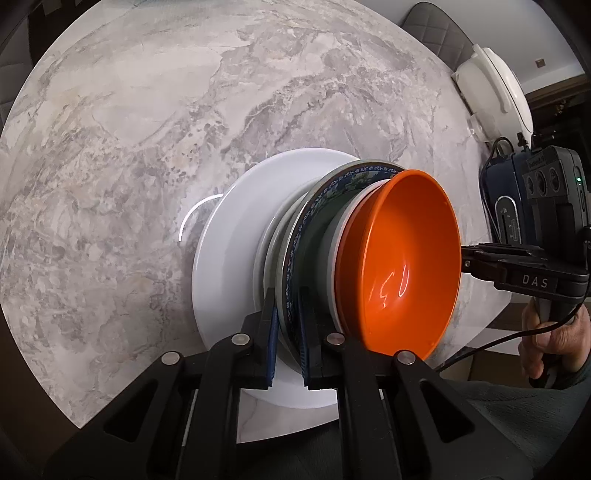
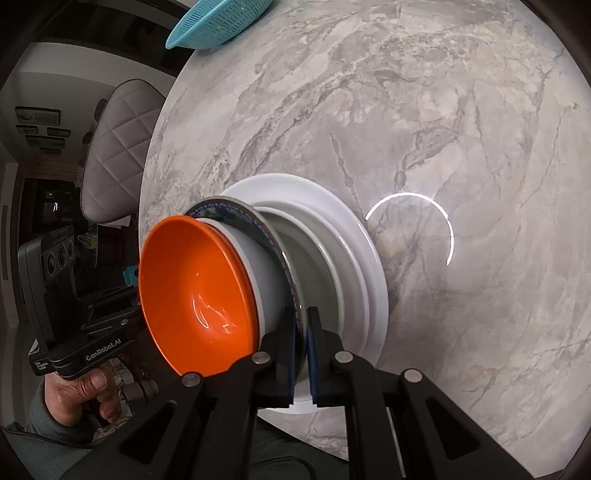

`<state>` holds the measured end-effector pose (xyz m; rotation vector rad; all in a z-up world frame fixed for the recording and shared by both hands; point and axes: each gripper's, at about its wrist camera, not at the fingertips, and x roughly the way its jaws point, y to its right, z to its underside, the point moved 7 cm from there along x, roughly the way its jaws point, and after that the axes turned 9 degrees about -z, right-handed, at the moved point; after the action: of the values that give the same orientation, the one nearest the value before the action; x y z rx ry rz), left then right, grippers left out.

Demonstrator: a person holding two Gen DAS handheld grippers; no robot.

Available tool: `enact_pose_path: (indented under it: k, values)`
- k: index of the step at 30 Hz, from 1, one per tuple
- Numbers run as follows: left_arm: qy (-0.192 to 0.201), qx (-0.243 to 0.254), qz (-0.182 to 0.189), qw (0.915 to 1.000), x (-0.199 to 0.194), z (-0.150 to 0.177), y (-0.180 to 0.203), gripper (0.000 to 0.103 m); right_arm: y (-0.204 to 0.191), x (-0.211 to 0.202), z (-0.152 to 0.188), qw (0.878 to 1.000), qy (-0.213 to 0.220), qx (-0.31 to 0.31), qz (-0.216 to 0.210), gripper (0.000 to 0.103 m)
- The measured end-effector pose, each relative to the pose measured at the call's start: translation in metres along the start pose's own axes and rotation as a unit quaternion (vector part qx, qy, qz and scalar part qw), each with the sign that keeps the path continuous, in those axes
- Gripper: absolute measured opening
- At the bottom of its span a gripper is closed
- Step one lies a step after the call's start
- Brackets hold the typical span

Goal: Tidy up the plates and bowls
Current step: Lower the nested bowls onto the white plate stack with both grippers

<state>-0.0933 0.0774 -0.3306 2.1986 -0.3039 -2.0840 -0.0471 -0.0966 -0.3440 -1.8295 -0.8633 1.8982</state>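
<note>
A stack stands on the marble table: a large white plate (image 1: pixel 229 258) at the bottom, a smaller white plate on it, then a blue-patterned plate (image 1: pixel 325 192), a white bowl and an orange bowl (image 1: pixel 402 266) on top. My left gripper (image 1: pixel 288 343) is shut on the rim of the blue-patterned plate. My right gripper (image 2: pixel 302 350) is shut on the opposite rim of the same plate (image 2: pixel 236 212). The orange bowl (image 2: pixel 192 291) and large white plate (image 2: pixel 354 243) also show in the right wrist view.
A white lidded pot (image 1: pixel 495 88) sits at the table's far edge beside a grey quilted chair (image 1: pixel 436 29). A teal colander (image 2: pixel 221 22) lies at another edge. The table edge runs close below both grippers.
</note>
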Motion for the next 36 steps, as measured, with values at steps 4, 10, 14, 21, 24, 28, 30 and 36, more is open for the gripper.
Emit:
enact_pose_path:
  k: [4, 10, 14, 21, 24, 28, 30, 36]
  values:
    - [-0.002, -0.001, -0.001, 1.0, 0.006, -0.001, 0.0, 0.007, 0.002, 0.002, 0.001, 1.0, -0.002, 0.001, 0.001, 0.009]
    - [0.003, 0.001, -0.006, 1.0, 0.009, -0.002, 0.002, 0.007, 0.007, 0.006, 0.002, 1.0, -0.004, 0.004, 0.003, 0.01]
    - [0.008, 0.002, -0.018, 0.9998, 0.009, -0.004, 0.001, 0.007, 0.01, 0.01, 0.002, 1.0, -0.007, 0.004, 0.003, 0.01]
    - [0.016, -0.005, -0.023, 0.9996, 0.009, -0.006, -0.002, 0.008, 0.008, 0.011, 0.004, 1.0, -0.004, -0.006, 0.006, 0.01]
    - [0.02, -0.012, -0.023, 0.9995, 0.009, -0.005, -0.004, 0.011, 0.007, 0.011, 0.004, 1.0, 0.0, -0.008, 0.011, 0.01]
    - [0.024, -0.021, -0.029, 0.9991, 0.007, -0.002, -0.008, 0.018, 0.005, 0.011, 0.004, 1.0, 0.004, -0.013, 0.02, 0.011]
    - [0.028, -0.023, -0.037, 0.9987, 0.005, -0.001, -0.011, 0.029, 0.004, 0.011, 0.005, 0.999, 0.009, -0.015, 0.027, 0.011]
    - [0.051, -0.029, -0.041, 0.9974, -0.007, -0.001, -0.022, 0.054, 0.005, 0.003, 0.008, 0.999, 0.026, -0.015, 0.042, 0.016]
